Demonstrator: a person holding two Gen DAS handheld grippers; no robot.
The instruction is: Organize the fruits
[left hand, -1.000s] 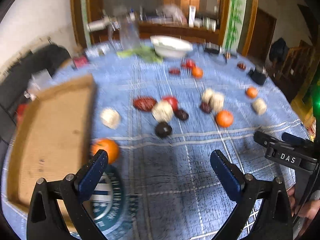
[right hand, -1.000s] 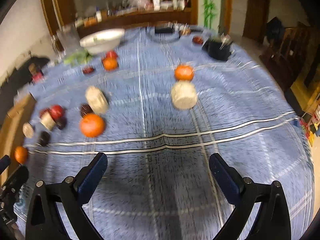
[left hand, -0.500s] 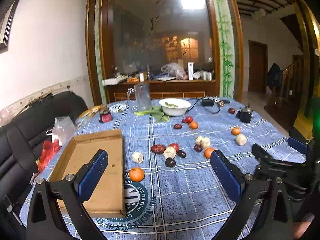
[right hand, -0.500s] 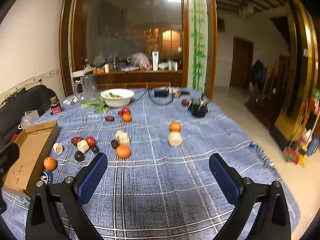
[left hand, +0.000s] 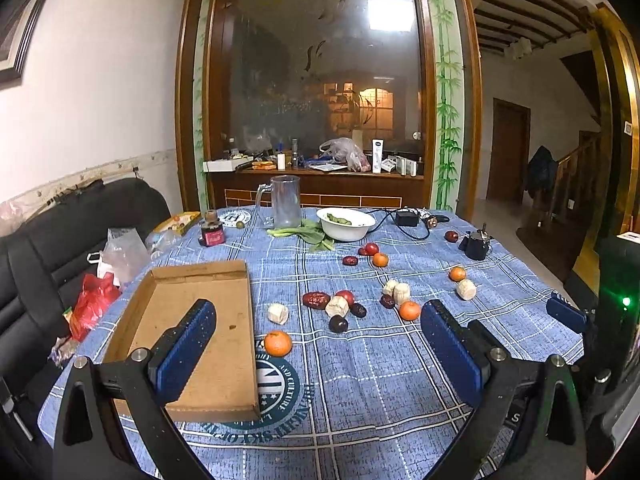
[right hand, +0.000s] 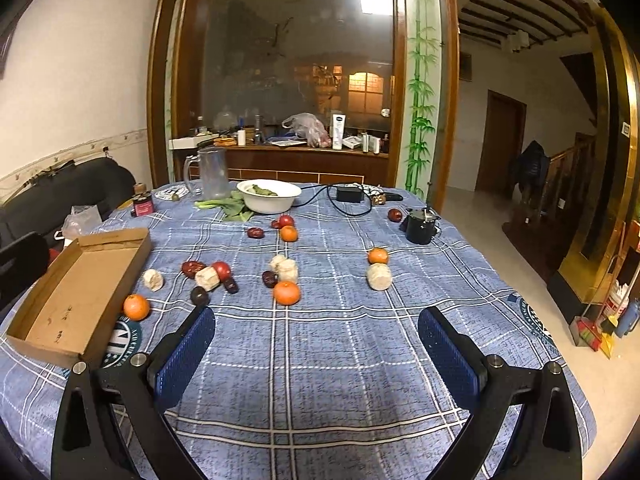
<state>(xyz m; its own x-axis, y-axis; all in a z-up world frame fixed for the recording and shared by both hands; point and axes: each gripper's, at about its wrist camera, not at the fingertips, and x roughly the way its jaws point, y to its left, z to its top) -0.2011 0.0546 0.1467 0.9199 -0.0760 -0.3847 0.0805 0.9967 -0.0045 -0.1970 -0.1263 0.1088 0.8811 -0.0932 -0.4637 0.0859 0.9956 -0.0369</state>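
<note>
Blue plaid tablecloth (right hand: pixel 320 360) fills our lower frames, fruit scattered mid-frame, cardboard tray (left hand: pixel 192 320) at left, while our left gripper (left hand: pixel 316 344) and right gripper (right hand: pixel 316 344) gape empty.

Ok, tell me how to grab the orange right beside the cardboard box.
Take the orange across its round middle from above, jaws in line with the cardboard box wall. It sits close to that wall, so a sideways approach would hit the cardboard.

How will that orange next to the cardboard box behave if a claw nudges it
The orange looks round and sits loose on the flat tablecloth, so it would probably roll. The cardboard box wall beside it would likely stop it on that side.
</note>
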